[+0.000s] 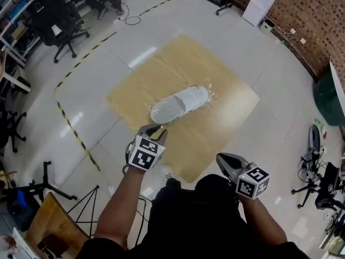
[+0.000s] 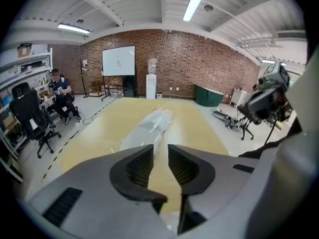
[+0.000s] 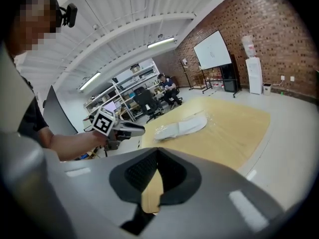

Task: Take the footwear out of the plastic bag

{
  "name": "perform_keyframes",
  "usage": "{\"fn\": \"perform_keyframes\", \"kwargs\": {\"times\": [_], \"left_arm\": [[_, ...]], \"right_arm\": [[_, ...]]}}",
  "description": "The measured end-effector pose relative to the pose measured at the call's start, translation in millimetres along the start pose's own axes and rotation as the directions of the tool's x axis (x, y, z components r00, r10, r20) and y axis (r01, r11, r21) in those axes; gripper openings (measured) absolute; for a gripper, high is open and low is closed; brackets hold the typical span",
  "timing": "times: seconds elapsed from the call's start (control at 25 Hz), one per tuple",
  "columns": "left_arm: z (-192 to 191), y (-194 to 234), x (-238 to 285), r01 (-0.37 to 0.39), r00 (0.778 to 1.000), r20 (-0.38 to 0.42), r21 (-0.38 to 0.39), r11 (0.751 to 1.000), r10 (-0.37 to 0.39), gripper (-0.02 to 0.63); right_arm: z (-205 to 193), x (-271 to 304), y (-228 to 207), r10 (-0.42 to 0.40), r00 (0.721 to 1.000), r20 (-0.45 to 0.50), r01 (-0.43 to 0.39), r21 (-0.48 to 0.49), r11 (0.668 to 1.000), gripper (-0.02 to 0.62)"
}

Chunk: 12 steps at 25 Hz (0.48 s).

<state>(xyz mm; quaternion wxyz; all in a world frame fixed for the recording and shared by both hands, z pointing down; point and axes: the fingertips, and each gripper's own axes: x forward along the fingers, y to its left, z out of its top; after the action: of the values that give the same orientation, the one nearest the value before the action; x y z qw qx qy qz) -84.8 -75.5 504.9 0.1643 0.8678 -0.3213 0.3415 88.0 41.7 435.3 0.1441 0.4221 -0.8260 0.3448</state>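
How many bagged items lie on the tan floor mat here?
1: a clear plastic bag holding pale grey-and-white footwear, near the middle of the tan mat. A second shoe may be hidden inside.

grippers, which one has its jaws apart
The left gripper: its jaws stand apart, empty, near the bagged shoe. The right gripper has its jaws together, farther back.
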Motion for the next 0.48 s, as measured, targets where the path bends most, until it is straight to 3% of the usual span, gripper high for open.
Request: {"fn": "perform_keyframes", "kwargs": {"times": [0.16,0.32,0.4,0.48], "left_arm": [[-36.2,20.0,45.0,-0.004,0.989,-0.143,0.157,0.988,0.026,0.168],[-58.5,18.3,55.0,-0.005,0.977,-0.199,0.365,0.931,0.083,0.169],[-66.9,20.0,63.7,-0.037,0.967,-0.215,0.417,0.908,0.138,0.156],[-74.6,25.1,71.2,-0.069,0.953,-0.239,0.426,0.902,0.186,0.147]], "right_arm": [[-3.0,8.6,-19.6,-0.034,0.999,-0.012,0.034,0.016,0.999,0.003],[-4.0,25.8,-35.9,-0.041,0.999,-0.025,0.043,0.071,0.997,0.002],[-3.2,35.9,-44.2,-0.022,0.999,-0.042,0.025,0.069,0.997,0.003],[-0.8,45.5,-49.1,0.005,0.999,-0.052,-0.001,0.078,0.997,0.002]]}}
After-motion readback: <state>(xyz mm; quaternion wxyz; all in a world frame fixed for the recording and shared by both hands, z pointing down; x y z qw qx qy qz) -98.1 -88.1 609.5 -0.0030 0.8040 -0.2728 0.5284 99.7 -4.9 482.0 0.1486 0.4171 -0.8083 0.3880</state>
